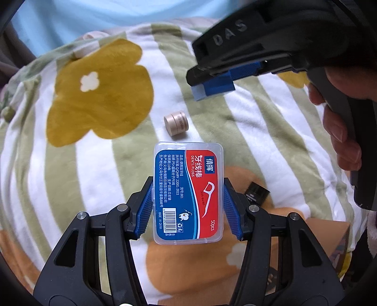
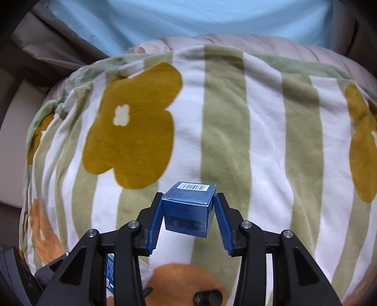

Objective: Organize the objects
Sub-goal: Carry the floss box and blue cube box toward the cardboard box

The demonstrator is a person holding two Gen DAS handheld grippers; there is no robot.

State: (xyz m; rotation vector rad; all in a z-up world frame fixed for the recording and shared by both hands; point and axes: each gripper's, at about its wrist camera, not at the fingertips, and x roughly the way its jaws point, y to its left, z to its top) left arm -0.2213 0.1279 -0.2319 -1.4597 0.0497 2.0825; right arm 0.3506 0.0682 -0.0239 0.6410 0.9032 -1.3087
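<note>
My left gripper [image 1: 188,186] is shut on a clear dental floss box [image 1: 188,193] with a red and blue label, held above the blanket. My right gripper [image 2: 188,207] is shut on a small blue carton [image 2: 189,209] with a barcode on top. In the left wrist view the right gripper [image 1: 212,84] hovers at the upper right with the blue carton [image 1: 213,88] between its fingers. A small beige cylinder [image 1: 176,126] lies on its side on the blanket just beyond the floss box. A small black cylinder [image 1: 256,191] lies to the right of my left fingers; it also shows in the right wrist view [image 2: 207,297].
Everything rests on a soft green-striped blanket with yellow and orange flowers [image 2: 223,117]. A cardboard box corner [image 1: 329,237] sits at the lower right. A light blue surface [image 2: 188,21] lies beyond the blanket. The person's hand [image 1: 339,131] grips the right tool.
</note>
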